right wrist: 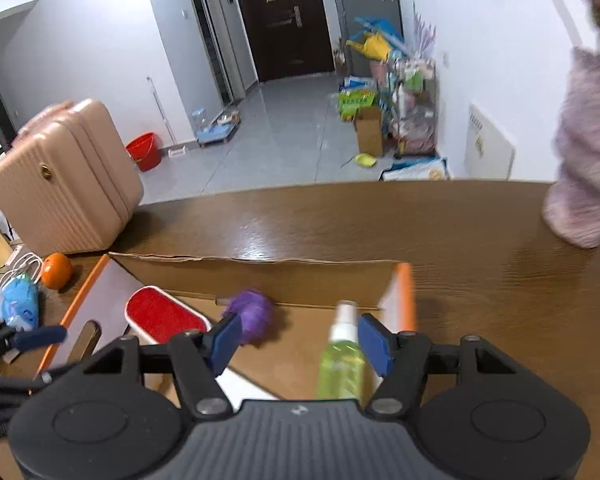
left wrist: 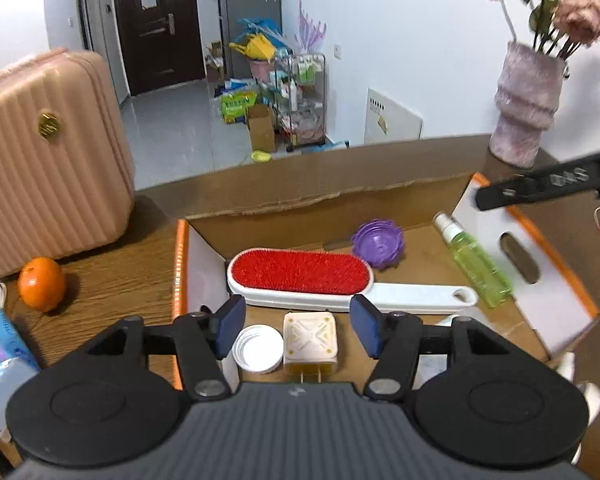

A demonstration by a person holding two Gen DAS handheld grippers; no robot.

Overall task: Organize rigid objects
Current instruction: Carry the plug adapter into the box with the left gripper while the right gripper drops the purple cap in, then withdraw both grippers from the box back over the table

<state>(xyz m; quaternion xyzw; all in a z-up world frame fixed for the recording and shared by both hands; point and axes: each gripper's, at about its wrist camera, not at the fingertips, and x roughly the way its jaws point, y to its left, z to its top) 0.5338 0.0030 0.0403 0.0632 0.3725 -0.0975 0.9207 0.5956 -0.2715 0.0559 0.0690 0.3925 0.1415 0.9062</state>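
Looking down into an open cardboard box (left wrist: pixel 204 264) on a wooden table (right wrist: pixel 480 240), you hold both grippers spread and empty. Your left gripper (left wrist: pixel 298 326) hangs over a white charger plug (left wrist: pixel 310 340) and a white cap (left wrist: pixel 259 349), neither touched. Your right gripper (right wrist: pixel 300 340) hovers above a green spray bottle (right wrist: pixel 342 360), which lies flat along the box's right side beside a red lint brush (left wrist: pixel 300 274) and a purple lid (left wrist: pixel 378 242). The bottle looks light, stiff and probably slick; grasp across its round middle. The plug seems sturdy: pinch its flat sides.
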